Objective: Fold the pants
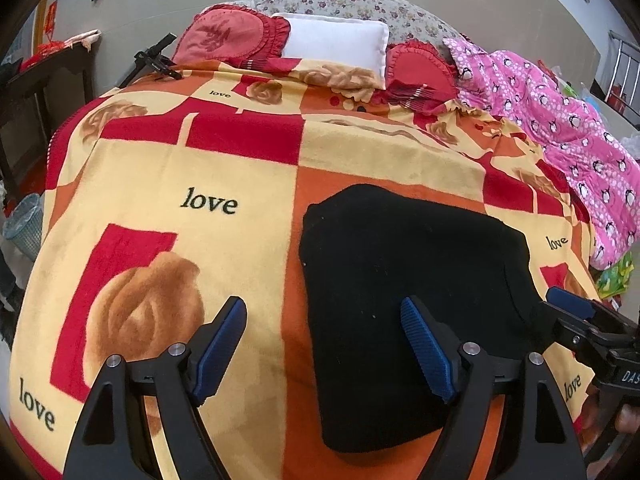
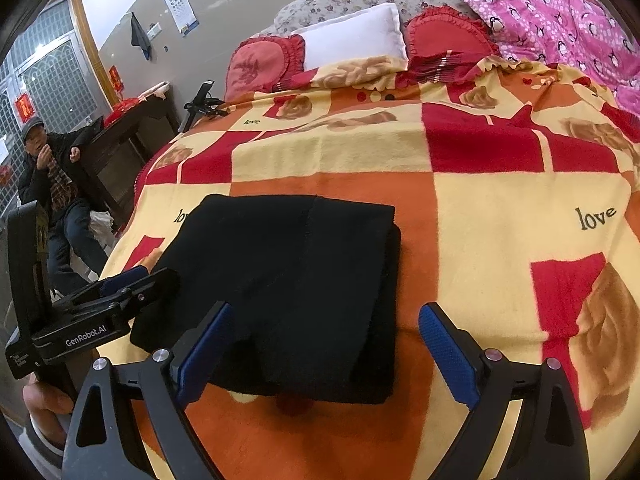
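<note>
The black pants [image 1: 412, 300] lie folded into a flat rectangle on the patterned blanket [image 1: 200, 168]; they also show in the right wrist view [image 2: 288, 288]. My left gripper [image 1: 324, 348] is open and empty, just above the pants' left edge, near the bed's front. It appears in the right wrist view [image 2: 136, 280] at the pants' left side. My right gripper [image 2: 324, 352] is open and empty over the pants' near right corner. It shows at the right edge of the left wrist view [image 1: 572, 304].
Red ruffled cushions [image 1: 228, 36], a white pillow [image 1: 336, 40] and a pink penguin quilt [image 1: 560, 116] lie at the bed's far end. A black stand [image 1: 156, 60] sits at the far left corner. A seated person [image 2: 52, 176], a dark table [image 2: 128, 132] and a basket [image 1: 24, 224] are left of the bed.
</note>
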Action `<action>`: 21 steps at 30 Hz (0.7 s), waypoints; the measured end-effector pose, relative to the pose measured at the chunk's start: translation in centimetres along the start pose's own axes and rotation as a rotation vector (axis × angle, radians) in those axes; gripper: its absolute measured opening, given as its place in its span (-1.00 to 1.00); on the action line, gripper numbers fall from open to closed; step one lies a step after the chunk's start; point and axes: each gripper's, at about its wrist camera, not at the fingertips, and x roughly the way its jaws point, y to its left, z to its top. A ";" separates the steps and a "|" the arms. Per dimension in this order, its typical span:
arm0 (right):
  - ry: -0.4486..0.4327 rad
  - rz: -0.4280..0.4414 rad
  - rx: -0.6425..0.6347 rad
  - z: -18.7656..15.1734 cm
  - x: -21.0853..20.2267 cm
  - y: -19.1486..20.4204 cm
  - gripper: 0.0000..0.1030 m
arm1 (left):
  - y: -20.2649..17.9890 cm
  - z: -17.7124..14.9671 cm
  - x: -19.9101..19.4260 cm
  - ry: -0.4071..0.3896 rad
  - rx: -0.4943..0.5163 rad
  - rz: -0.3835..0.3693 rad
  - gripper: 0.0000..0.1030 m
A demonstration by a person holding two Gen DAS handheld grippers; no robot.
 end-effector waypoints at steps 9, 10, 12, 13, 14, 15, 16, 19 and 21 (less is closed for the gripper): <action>0.013 -0.001 0.017 0.4 1.0 -0.8 0.84 | 0.0 0.4 1.0 0.012 -0.022 -0.013 0.61; 0.018 -0.004 0.016 0.4 1.2 -0.9 0.84 | 0.0 0.5 1.2 0.017 -0.021 -0.014 0.60; 0.013 -0.024 0.023 0.6 1.1 -1.1 0.84 | 0.0 0.7 1.3 0.021 -0.022 -0.013 0.60; 0.002 -0.029 0.030 0.7 0.7 -1.2 0.84 | 0.1 1.0 1.1 0.016 -0.029 -0.010 0.60; -0.007 -0.022 0.032 0.8 0.4 -1.2 0.84 | 0.1 1.2 1.0 0.009 -0.031 -0.007 0.60; -0.015 -0.015 0.032 1.0 0.1 -1.2 0.84 | 0.0 1.3 0.9 0.003 -0.025 -0.004 0.60; -0.029 -0.004 0.025 1.2 -0.4 -1.0 0.84 | -0.1 1.4 0.8 -0.001 -0.016 0.001 0.60; -0.059 -0.006 0.007 1.9 -1.1 0.0 0.84 | -0.6 1.4 0.5 -0.032 0.012 0.045 0.59; -0.073 -0.002 -0.004 2.2 -1.3 0.6 0.84 | -0.8 1.1 0.2 -0.058 0.012 0.057 0.59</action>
